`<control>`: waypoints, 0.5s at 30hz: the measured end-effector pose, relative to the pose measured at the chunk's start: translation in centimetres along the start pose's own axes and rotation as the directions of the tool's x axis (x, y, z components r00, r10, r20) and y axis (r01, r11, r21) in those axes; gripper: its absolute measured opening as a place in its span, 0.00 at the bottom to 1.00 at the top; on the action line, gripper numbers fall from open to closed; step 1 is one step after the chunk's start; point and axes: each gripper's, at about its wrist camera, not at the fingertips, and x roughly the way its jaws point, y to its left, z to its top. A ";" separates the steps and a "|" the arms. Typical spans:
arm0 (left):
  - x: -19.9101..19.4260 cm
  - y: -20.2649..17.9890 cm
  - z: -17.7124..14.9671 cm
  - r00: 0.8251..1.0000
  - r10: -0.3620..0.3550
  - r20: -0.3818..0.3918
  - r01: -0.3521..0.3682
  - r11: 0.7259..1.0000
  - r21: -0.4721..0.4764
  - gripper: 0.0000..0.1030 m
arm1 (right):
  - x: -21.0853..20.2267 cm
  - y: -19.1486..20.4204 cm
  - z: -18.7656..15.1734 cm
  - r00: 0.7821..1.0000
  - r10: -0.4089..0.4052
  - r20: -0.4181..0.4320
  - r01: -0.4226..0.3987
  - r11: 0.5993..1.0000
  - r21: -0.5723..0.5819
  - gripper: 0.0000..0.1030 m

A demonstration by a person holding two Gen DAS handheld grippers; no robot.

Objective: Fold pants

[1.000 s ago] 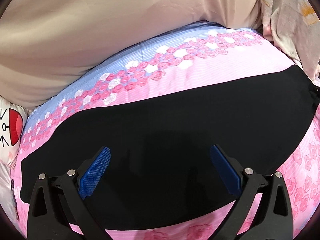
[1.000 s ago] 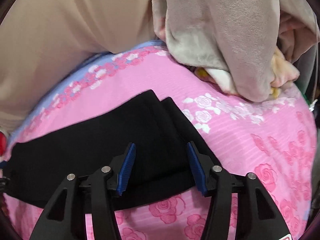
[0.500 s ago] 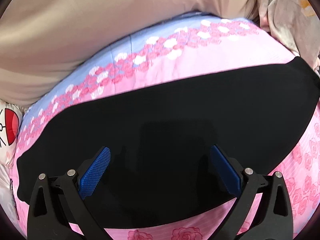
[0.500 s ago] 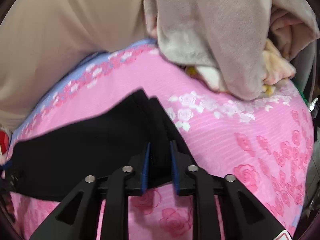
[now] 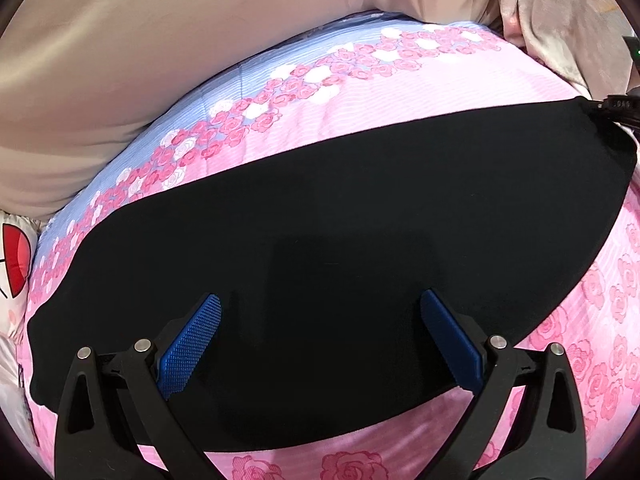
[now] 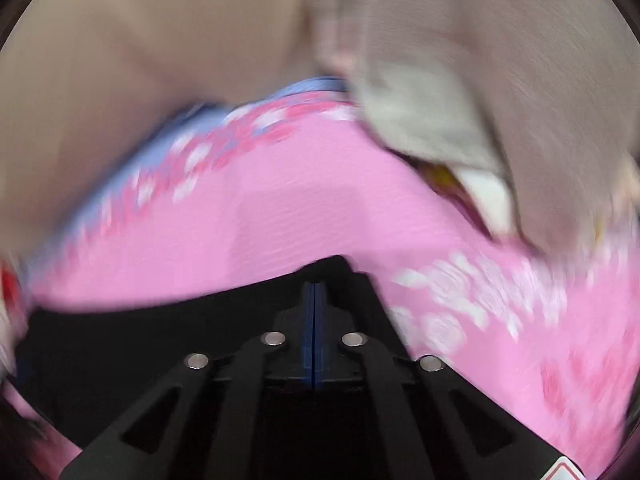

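Black pants point(image 5: 360, 240) lie flat in a long band across a pink rose-print bedsheet point(image 5: 400, 92). My left gripper point(image 5: 320, 316) hovers open over their near middle, blue pads point(image 5: 192, 344) wide apart. My right gripper point(image 6: 314, 304) is shut on the pants' right end point(image 6: 160, 344), blue pads pressed together with black fabric bunched around them. This view is motion-blurred. The right gripper's tip also shows at the far right edge of the left wrist view point(image 5: 618, 106), at the pants' corner.
A beige cover point(image 5: 160, 60) bulges behind the sheet. A grey-beige plush blanket point(image 6: 500, 100) is heaped at the back right, near the pants' end. A red-and-white cartoon print point(image 5: 14, 256) sits at the left edge.
My right gripper closed from wide open onto the pants' right end and is now moving, blurring its view. The left gripper stayed open, shifting slightly over the pants.
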 end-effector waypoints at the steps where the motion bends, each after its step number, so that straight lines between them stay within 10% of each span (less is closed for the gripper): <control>1: -0.1 0.0 0.0 1.000 -0.003 0.002 0.003 1.000 0.000 0.95 | -1.1 1.3 -0.5 0.999 -0.028 0.030 0.030 0.998 -0.058 0.03; 15: -2.6 2.4 -0.5 0.996 0.031 0.085 -0.026 0.998 -0.059 0.95 | -2.6 3.5 -6.7 0.989 -0.142 -0.026 0.139 0.985 -0.100 0.13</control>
